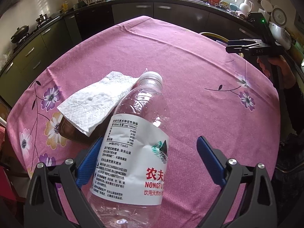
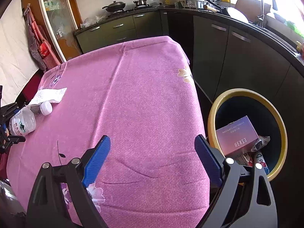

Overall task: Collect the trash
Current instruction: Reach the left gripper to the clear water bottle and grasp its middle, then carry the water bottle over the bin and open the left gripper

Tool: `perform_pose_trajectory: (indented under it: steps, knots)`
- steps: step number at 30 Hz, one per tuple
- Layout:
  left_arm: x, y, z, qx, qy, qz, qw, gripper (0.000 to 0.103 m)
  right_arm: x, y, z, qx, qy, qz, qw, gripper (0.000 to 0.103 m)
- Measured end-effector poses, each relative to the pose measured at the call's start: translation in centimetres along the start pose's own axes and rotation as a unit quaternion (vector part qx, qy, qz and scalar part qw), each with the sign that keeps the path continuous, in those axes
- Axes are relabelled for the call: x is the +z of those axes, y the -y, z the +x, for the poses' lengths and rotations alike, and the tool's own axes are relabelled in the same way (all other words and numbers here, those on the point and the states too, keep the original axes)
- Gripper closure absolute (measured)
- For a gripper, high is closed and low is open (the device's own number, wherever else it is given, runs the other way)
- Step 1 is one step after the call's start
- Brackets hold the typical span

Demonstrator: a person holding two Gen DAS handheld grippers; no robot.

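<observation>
Plastic bottle [image 1: 133, 152] lies between the wide-spread left gripper [image 1: 150, 163] fingers. Right gripper [image 2: 152, 161] gapes empty; to its right, yellow-rimmed bin [image 2: 212, 117] holds a pink box [image 2: 237, 136] and wrappers, beside the pink tablecloth [image 2: 142, 95].

Bright daylight — window [image 2: 296, 3] glare, fisheye-warped dark edges.

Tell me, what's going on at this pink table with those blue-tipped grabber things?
A person is clearing trash off the table, holding a grabber in each hand. The left gripper is open around an empty plastic water bottle lying on the cloth, not yet squeezing it. A white paper napkin lies beside the bottle's cap, partly over a brown object. The right gripper is open and empty at the table's edge. Beside the table, a yellow-rimmed trash bin already holds a pink box and some wrappers.
</observation>
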State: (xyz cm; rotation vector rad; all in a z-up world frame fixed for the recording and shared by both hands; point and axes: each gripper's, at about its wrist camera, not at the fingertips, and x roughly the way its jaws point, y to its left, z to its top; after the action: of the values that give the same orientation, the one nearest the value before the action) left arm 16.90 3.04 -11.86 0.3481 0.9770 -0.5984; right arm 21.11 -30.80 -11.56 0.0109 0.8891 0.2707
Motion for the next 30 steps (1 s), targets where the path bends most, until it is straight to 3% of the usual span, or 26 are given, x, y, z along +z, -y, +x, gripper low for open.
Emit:
perform_pose_trajectory:
  steps: [3, 9, 14, 20, 24, 30]
  knots:
    - [0.1, 0.4, 0.3, -0.006, -0.014, -0.022, 0.9996, 0.013, -0.1, 0.2, 0.0, 0.001, 0.0, 0.002, 1.0, 0.014]
    - [0.0, 1.1, -0.1, -0.021, -0.034, -0.06, 0.9974, 0.028, -0.2, 0.7, 0.0, 0.003, -0.002, 0.007, 1.0, 0.014]
    - [0.2, 1.6, 0.1, -0.011, -0.054, -0.088, 0.9945, 0.031, -0.3, 0.6, 0.2, 0.008, -0.003, 0.005, 1.0, 0.014]
    - [0.6, 0.9, 1.7, 0.016, -0.089, -0.128, 0.9876, 0.048, -0.5, 0.2, 0.1, 0.012, -0.002, -0.001, 1.0, 0.014]
    - [0.7, 0.8, 1.7, 0.025, -0.09, -0.136, 0.9863, 0.05, -0.8, 0.6, -0.3, 0.011, 0.0, 0.002, 1.0, 0.014]
    - [1.1, 1.8, -0.4, 0.035, -0.055, -0.116, 0.9911, 0.05, -0.9, 1.1, -0.8, 0.013, 0.004, 0.007, 1.0, 0.014]
